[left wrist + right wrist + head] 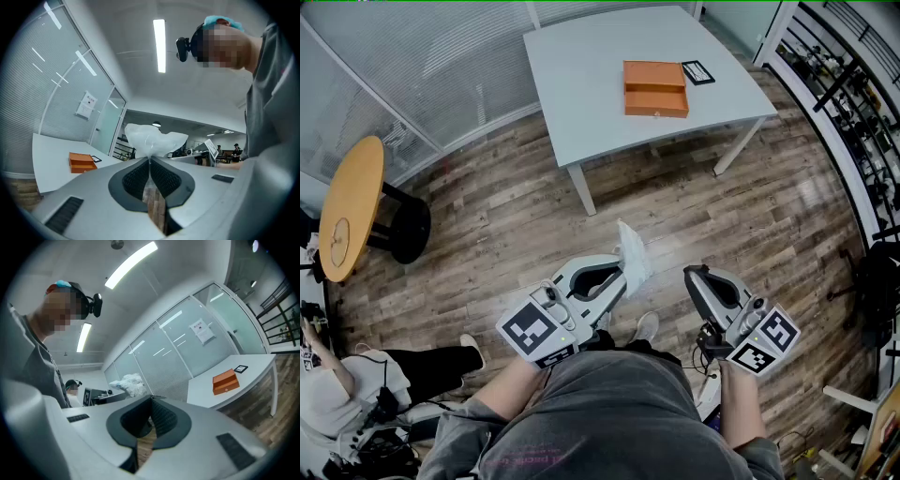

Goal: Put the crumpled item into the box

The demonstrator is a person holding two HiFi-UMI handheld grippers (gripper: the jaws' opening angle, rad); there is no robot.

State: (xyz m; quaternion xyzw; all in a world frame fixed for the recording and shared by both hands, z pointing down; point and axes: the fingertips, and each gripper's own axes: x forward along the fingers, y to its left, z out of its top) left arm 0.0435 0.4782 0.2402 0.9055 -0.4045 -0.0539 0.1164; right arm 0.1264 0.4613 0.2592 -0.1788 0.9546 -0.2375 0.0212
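- My left claw is clamped on the crumpled item, a white, thin, plastic-looking wad. In the left gripper view the jaws meet on its lower edge, and the rest puffs out above the tips.
- My right claw has its jaws pressed together with nothing between them. The right gripper view shows the two ribbed pads touching at the tip.
- I hold both claws low in front of my body, over the wooden floor. The left one is tilted towards the right one.
- From the right claw's camera, the white wad shows off to the side, clear of that claw.
- The orange box lies on the grey table ahead of me, well apart from both claws and from the wad.
- A small black-framed card lies just beside the box, on its far right corner.
- A round wooden table stands to my left, and a seated person is near it.
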